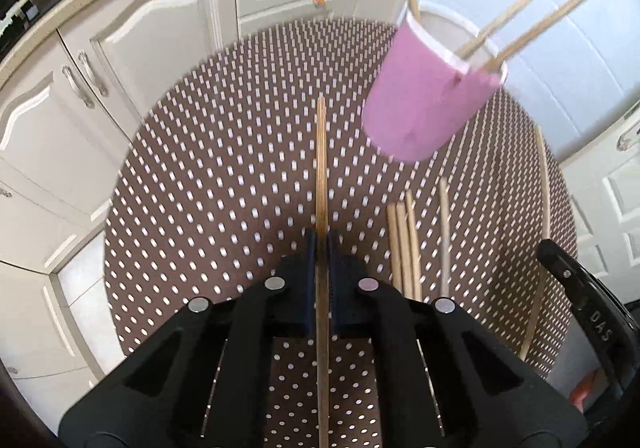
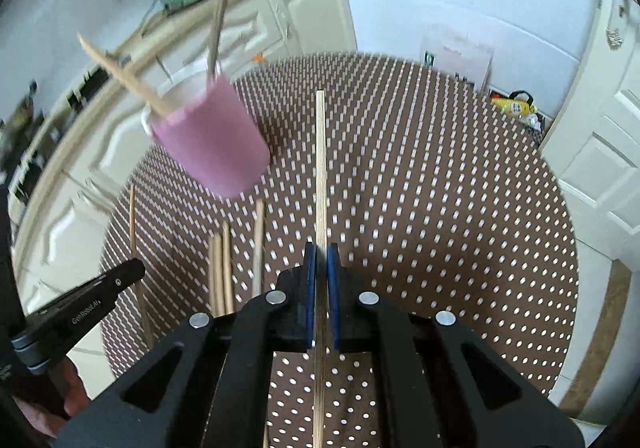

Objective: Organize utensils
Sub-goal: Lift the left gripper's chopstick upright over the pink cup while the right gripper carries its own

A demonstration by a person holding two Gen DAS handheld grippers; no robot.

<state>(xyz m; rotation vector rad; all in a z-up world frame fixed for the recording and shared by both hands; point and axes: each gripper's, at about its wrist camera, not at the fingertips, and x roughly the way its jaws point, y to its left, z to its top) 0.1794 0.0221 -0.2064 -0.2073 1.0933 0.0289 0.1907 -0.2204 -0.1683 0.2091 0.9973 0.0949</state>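
Three chopsticks stand in the pink cup (image 1: 428, 100), each gripper's jaws pinch another, four lie at five o'clock.

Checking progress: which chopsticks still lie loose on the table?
The four chopsticks flat on the dotted table; others stand in the pink cup or sit in tongs.

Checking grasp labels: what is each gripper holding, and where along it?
Left gripper is shut on a chopstick, right gripper on another chopstick. Each is pinched partway along its length, ends projecting both ways.
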